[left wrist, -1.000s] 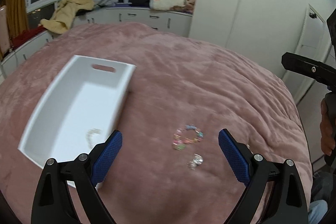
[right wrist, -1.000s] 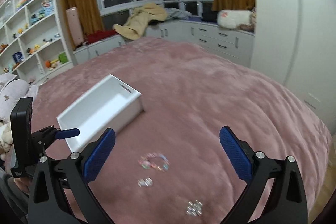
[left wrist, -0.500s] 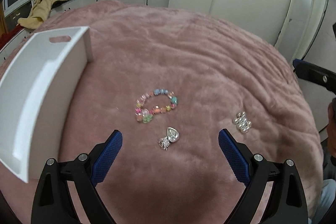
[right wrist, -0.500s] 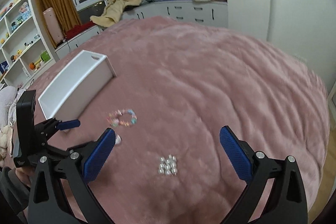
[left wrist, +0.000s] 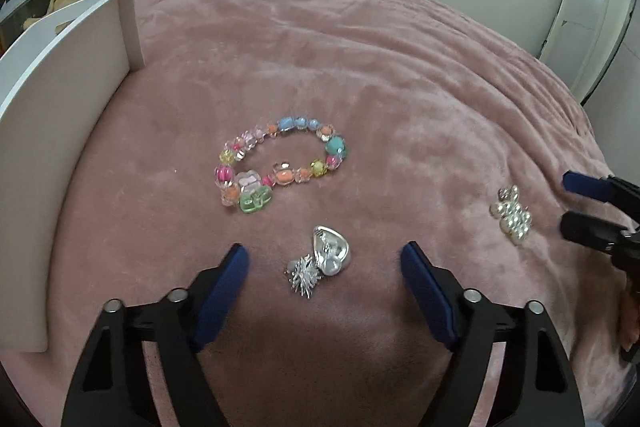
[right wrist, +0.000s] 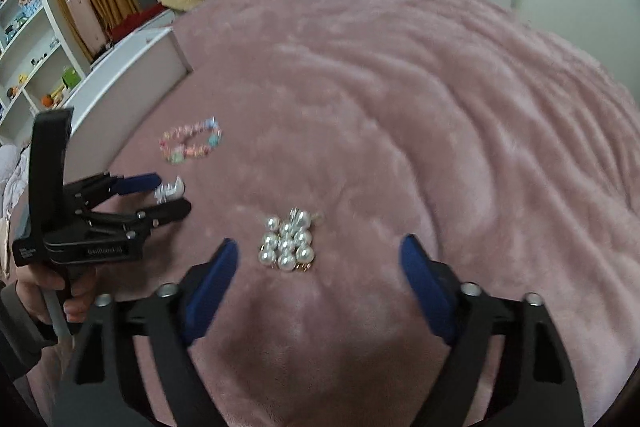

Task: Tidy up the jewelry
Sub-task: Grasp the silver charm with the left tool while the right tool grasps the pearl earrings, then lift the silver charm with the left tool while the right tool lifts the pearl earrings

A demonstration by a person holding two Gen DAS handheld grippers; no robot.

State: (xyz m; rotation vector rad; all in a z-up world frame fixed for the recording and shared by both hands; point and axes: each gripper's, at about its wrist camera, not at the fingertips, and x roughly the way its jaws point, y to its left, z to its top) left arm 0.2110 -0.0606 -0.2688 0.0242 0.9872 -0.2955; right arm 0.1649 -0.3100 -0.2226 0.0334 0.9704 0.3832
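On the soft pink bed (left wrist: pixel 400 75), we judge the beaded bracelet (left wrist: pixel 280 163) at frame centre light and floppy, best pinched across its strand, while the silver brooch (left wrist: pixel 324 259) sits low between our wide-open left claw (left wrist: pixel 324 263), and our right claw (right wrist: pixel 320 259), also open, frames the slippery pearl cluster (right wrist: pixel 288 243).

Bead bracelet (left wrist: pixel 280 163) mid-blanket (left wrist: pixel 400 75), box (left wrist: pixel 60 115) to its left, brooch (left wrist: pixel 324 259) just nearer — pearl cluster (left wrist: pixel 512 215) far right.
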